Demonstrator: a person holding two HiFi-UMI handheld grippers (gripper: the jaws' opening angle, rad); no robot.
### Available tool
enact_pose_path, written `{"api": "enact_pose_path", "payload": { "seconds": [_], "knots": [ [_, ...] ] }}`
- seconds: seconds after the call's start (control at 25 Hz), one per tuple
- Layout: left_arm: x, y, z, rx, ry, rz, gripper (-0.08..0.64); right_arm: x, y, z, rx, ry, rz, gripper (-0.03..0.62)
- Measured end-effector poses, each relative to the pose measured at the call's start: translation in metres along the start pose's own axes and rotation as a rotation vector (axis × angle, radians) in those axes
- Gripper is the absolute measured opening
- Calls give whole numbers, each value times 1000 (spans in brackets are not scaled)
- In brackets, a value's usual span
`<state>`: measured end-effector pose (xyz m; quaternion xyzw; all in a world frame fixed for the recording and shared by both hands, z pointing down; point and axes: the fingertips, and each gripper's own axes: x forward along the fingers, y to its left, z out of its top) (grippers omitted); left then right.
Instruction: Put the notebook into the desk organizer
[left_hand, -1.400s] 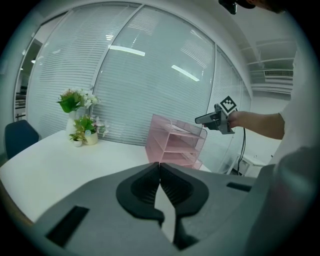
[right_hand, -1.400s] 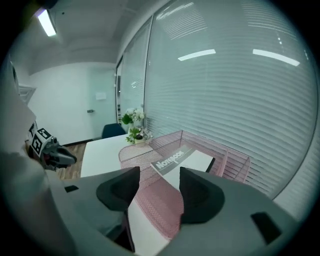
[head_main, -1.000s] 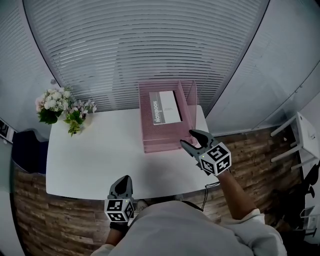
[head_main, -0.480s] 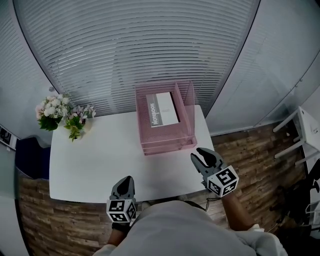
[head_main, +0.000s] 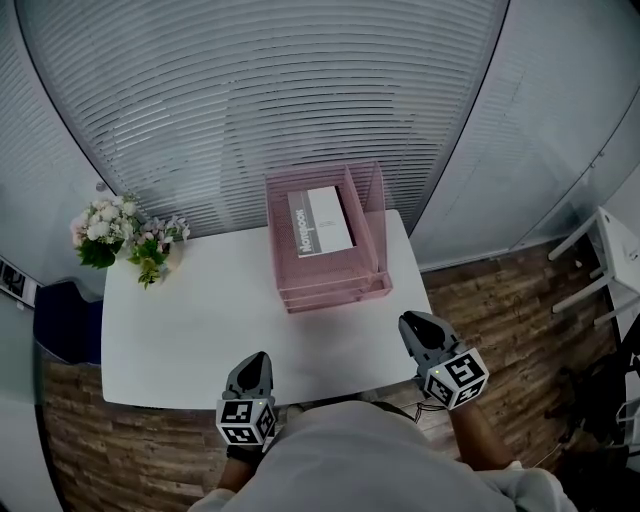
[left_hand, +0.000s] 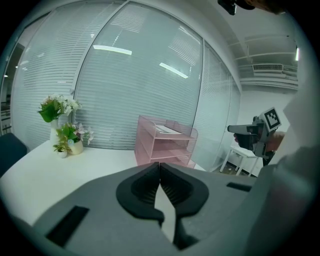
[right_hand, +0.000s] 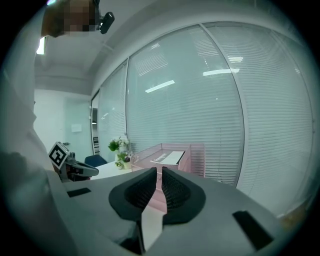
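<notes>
Item: grey-and-white notebook (head_main: 320, 222), lying flat on the top tier of the pink wire-mesh desk organizer (head_main: 335, 296), which stood at the far right of the white table (head_main: 200, 320). Right gripper (head_main: 413, 324): a second earlier it was beside the organizer's front corner with jaws spread; now it had drawn back past the table's near right edge, jaws closing to a narrow slit, nothing between them. Left gripper (head_main: 255, 359): unmoved at the near edge, jaws together, empty. Small pot of white and pink flowers (head_main: 120, 232): far left corner, well apart from the work. Assessment: the notebook looked deposited and released, the placement apparently complete, with only the retreat of the tools remaining.
</notes>
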<state>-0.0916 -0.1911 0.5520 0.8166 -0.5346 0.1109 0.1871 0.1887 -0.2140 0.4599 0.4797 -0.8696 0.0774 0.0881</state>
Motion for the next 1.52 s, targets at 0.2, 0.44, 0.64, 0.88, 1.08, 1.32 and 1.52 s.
{"api": "enact_pose_path", "payload": {
  "seconds": [0.2,0.44,0.64,0.88,1.08,1.32,1.52],
  "knots": [
    [0,-1,2,5,-5,4,9,-10,3,1,-17,-13,-7,21],
    [1,-5,1,2,2,3,9,-18,7,-2,-8,-23,-13,17],
    [3,-6,0,8,3,7,9,-22,3,0,-5,-41,-36,15],
    [4,-9,-1,8,10,2,9,-25,0,-3,6,-40,-42,15],
    [3,-9,-2,12,11,4,11,-27,-1,-5,6,-43,-47,15],
    [3,-13,-2,13,16,2,9,-30,-5,-8,14,-44,-51,15],
    [6,-18,-1,16,16,-2,9,-32,-9,-8,11,-46,-53,15]
  ]
}}
